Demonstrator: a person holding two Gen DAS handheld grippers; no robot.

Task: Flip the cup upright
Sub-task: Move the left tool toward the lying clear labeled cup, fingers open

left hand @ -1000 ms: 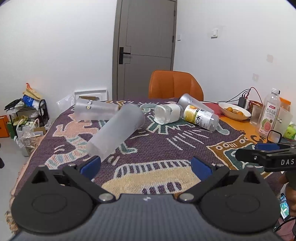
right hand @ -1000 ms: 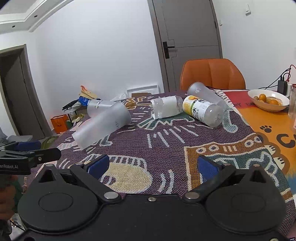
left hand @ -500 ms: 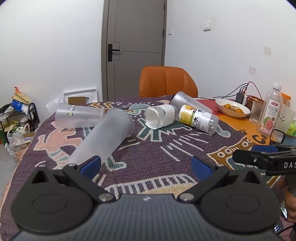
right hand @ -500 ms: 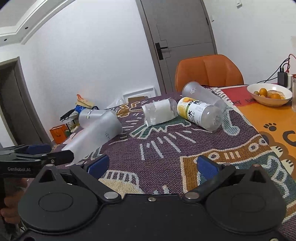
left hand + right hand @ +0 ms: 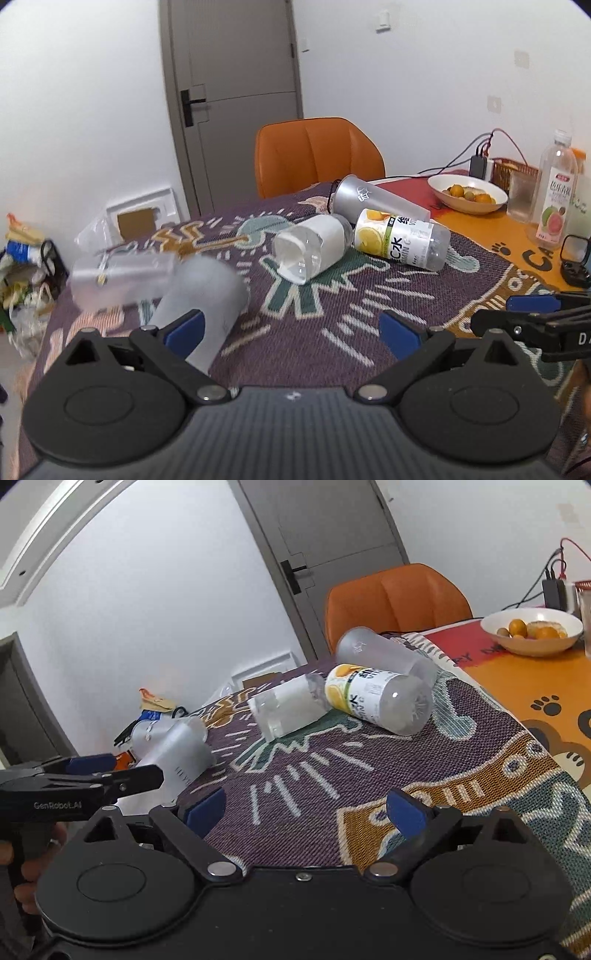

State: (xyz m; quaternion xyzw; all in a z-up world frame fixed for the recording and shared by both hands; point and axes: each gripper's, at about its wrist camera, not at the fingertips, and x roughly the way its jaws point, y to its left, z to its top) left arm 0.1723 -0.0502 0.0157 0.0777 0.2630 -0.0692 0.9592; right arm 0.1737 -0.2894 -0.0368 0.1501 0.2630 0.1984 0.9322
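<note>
Cup: we see the frosted cup (image 5: pixel 207 295) lying on its side on the bench (image 5: pixel 332 332), just ahead of our left tool (image 5: pixel 291 328).
Tools: left and right tool (image 5: pixel 306 808) both spread wide, empty.
Progress: nothing gripped; grasp and flip remain, we judge.
Unclear: cup blurred, its lower end hidden behind our finger.

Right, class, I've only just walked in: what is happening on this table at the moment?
A person holds a two-finger gripper in each hand over a patterned cloth strewn with tipped-over cups and bottles. The left gripper, jaws open, is closest to a frosted cup lying on its side; one finger overlaps it in the left wrist view, but nothing is gripped. The right gripper is open and empty. No cup stands upright yet.
</note>
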